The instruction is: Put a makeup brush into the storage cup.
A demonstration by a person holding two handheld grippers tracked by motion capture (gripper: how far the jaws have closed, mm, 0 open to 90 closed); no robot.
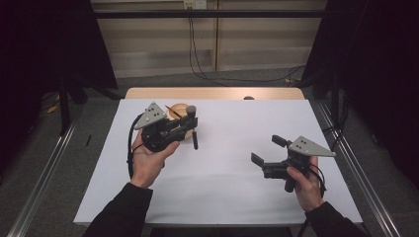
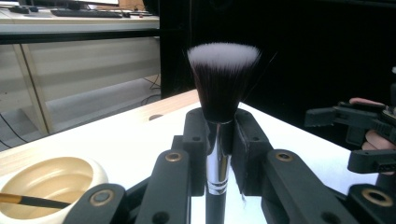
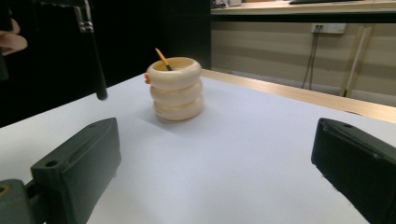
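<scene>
Makeup brush (image 2: 223, 93) is clenched between the jaws of the left gripper (image 1: 190, 129), its long axis upright, bristles up and black handle hanging below the jaws above the white table (image 1: 232, 197). Going from large to small: the table spreads bare across most of the high view; the cream ribbed holder (image 3: 177, 88) stands near its far left edge, just behind and beside the left gripper, so the brush lies right next to the holder's open mouth. The left hand is far nearer the holder than the right, which sits well apart to the right. The right gripper (image 1: 267, 150) is released, jaws spread wide and holding nothing. A slim brush with an orange tip (image 3: 163, 59) already leans inside the holder and could get in the way of a drop-in.
</scene>
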